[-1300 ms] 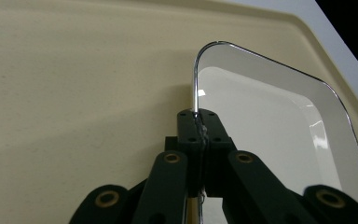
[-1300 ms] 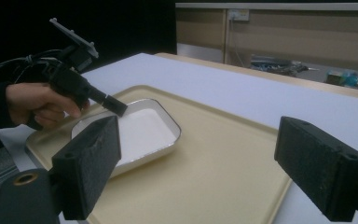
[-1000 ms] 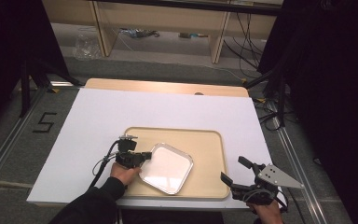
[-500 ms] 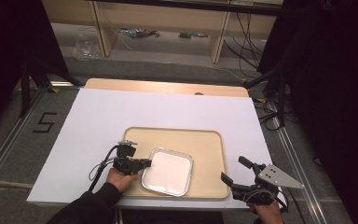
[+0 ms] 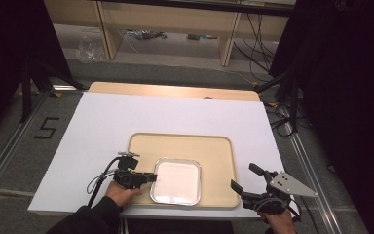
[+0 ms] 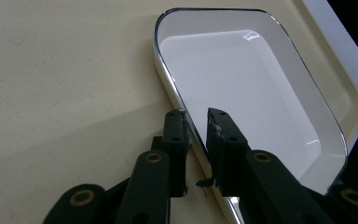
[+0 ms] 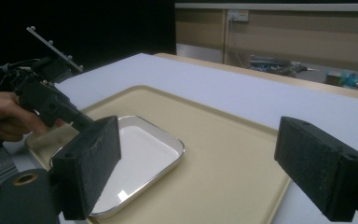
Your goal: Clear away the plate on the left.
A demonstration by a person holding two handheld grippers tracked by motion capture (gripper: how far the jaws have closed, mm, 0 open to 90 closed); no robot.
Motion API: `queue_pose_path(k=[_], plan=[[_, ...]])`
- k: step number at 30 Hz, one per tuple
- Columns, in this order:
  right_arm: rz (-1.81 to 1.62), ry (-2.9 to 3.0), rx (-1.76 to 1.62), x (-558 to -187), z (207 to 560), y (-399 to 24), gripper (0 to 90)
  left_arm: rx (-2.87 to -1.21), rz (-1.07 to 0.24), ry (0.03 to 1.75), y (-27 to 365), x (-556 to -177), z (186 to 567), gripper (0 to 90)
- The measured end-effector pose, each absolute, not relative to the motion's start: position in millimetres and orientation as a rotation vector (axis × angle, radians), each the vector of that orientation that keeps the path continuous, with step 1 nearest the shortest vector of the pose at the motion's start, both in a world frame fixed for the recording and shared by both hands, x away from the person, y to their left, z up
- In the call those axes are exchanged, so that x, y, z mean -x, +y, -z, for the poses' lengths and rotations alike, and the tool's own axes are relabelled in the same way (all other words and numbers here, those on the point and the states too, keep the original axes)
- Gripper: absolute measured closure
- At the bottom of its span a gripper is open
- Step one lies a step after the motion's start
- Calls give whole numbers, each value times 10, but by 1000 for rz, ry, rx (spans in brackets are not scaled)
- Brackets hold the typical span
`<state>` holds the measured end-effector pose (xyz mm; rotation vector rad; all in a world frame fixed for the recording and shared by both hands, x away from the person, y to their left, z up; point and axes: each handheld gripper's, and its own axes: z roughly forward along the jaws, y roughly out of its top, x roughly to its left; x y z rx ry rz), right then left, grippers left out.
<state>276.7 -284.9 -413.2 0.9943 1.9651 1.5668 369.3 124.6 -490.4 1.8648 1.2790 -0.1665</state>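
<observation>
A shallow white dish with a metal rim (image 5: 176,181) (image 6: 242,79) (image 7: 135,158) lies in the near half of a beige tray (image 5: 214,151) (image 6: 65,70). My left gripper (image 5: 152,177) (image 6: 196,119) sits at the dish's left rim, one jaw outside it and one inside. Its jaws have just been opening; a slim gap shows on either side of the rim, so the pads do not press it. My right gripper (image 5: 244,176) (image 7: 198,140) hovers at the tray's near right corner, jaws wide apart with nothing between them.
The tray rests on a white sheet (image 5: 151,112) covering a wooden table (image 5: 175,90). The table's front edge runs just below the tray. A person's hand (image 7: 9,116) holds the left gripper. Shelving and cables stand beyond the far edge.
The dish has swung from a skewed angle to lie square with the tray. The left gripper has drawn back slightly to the left, and its jaws have parted from the rim.
</observation>
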Motion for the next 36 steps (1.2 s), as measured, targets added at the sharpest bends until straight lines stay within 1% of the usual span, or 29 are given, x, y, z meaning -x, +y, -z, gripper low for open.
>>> queue_pose_path(k=[8,11,31,32,34,35,36], plan=[[-1556,1961,-971,-2771,4131,-2858,152,-1874,185,1263,1225,-3664,4904,760],[-1556,1960,-971,-2771,4131,-2858,152,-1865,222,1256,1213,-3643,4911,759],[-1555,1959,-974,-2774,4131,-2858,152,-1881,195,1237,1190,-3619,4908,742],[-1556,1959,-977,-2773,4130,-2859,152,-1890,185,1232,1190,-3613,4902,729],[-1557,1958,-975,-2774,4130,-2860,152,-1913,170,1227,1197,-3611,4893,646],[-1573,1966,-1002,-2764,4132,-2847,152,-1918,128,1232,1209,-3599,4863,599],[-1557,1958,-972,-2775,4130,-2860,152,-1908,119,1240,1220,-3595,4848,552]])
